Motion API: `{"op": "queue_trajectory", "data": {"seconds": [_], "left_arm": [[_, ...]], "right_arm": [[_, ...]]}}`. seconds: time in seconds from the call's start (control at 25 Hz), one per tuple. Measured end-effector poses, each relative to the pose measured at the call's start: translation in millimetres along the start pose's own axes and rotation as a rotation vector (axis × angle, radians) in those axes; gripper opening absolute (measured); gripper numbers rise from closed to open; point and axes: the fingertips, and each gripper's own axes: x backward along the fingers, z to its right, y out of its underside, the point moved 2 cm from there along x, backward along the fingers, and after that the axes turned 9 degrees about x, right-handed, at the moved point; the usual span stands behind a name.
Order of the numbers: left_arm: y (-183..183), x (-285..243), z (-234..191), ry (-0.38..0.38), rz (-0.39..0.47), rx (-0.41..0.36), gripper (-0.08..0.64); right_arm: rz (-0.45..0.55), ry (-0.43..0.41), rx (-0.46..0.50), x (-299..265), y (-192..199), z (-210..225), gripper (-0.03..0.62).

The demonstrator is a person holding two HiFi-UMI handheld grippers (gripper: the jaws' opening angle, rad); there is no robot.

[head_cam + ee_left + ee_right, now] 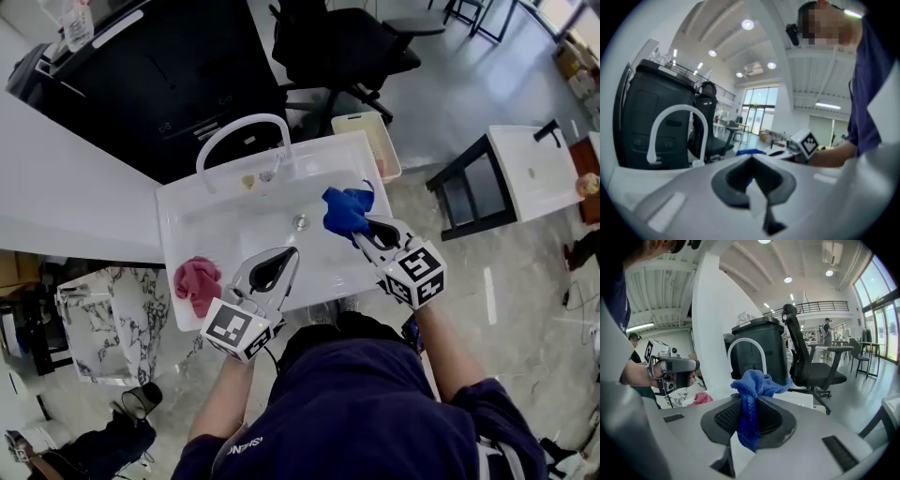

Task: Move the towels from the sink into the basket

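Found the crumpled blue terry-cloth towel (757,380) clamped between the fingers of the right gripper (749,416), bunched above the pads and trailing a tail below them. Placed it, from the head view, above the right half of the white rectangular sink (244,220), clear of the basin bottom. Judged the high carry deliberate: needed to clear the sink's far rim on the way to the cream slotted plastic basket (370,141). Sited that basket just beyond the sink's far right corner, apparently on the floor below table level, though not confirmable from this angle. Judged the mid-cloth pinch adequate for a light, limp item. Flagged the hanging tail as liable to drag on the rim or on the white arched faucet (239,136) nearby.

Found the left gripper (286,255) with fingers closed together on nothing, hovering over the sink's near edge. Read this as parked out of the right gripper's path, yet near the crumpled pink towel (197,281) lying in the sink's near left corner. Recorded no towel visible inside the basket. Assessed the task as under way: first towel in transit, second untouched.
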Motion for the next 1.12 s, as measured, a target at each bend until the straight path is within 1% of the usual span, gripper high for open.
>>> {"op": "queue_trajectory", "data": {"seconds": [0.24,0.44,0.76,0.88,1.12], "left_arm": [[-3.9,4.9,8.8,0.064,0.006,-0.024,0.003],[-7.9,5.7,15.8,0.093,0.010,-0.042,0.003],[-10.8,-0.9,16.2,0.105,0.006,-0.056,0.003],[-14.7,-8.1,17.0,0.107,0.001,-0.070,0.003],[-20.6,-30.9,13.3,0.098,-0.002,-0.070,0.003]], "right_arm": [[-0.003,0.072,0.007,20.1,-0.2,-7.3,0.069],[0.008,0.103,0.007,31.9,-2.7,-9.1,0.069],[0.022,0.115,0.003,35.3,-4.2,-2.9,0.069],[0.027,0.112,0.001,35.2,-3.7,4.2,0.069],[0.029,0.096,-0.004,30.8,-3.6,25.8,0.069]]}}
